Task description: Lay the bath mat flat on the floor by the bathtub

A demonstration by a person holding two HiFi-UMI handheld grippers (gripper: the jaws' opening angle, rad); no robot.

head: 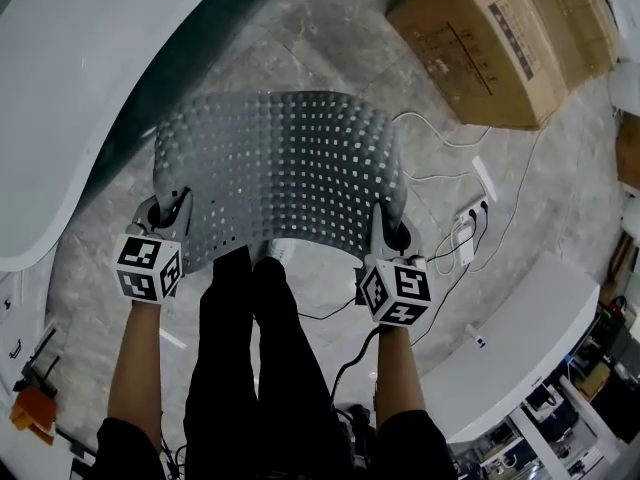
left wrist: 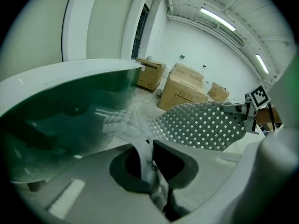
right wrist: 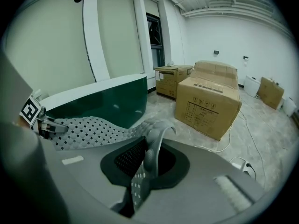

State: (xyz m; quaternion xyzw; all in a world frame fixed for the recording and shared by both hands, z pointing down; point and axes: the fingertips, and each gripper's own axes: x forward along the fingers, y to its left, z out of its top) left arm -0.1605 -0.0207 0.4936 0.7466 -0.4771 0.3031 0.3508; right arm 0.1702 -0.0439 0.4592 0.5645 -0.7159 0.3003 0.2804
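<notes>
A grey perforated bath mat point(head: 280, 173) hangs arched in the air between the two grippers, above the marble floor point(head: 330, 28). My left gripper point(head: 168, 213) is shut on the mat's near left corner; my right gripper point(head: 388, 230) is shut on its near right corner. In the left gripper view the mat point(left wrist: 201, 125) runs from the pinched jaws toward the right gripper point(left wrist: 243, 108). The right gripper view shows the mat point(right wrist: 88, 129) folded between the jaws and stretching left. The bathtub point(head: 90, 78), white-rimmed with a dark green side, curves along the left.
Large cardboard boxes point(head: 500, 33) stand on the floor at the upper right. A power strip point(head: 467, 230) with white cables lies right of the mat. A white curved counter point(head: 520, 338) sits at the lower right. The person's dark-trousered legs point(head: 255, 358) are below the mat.
</notes>
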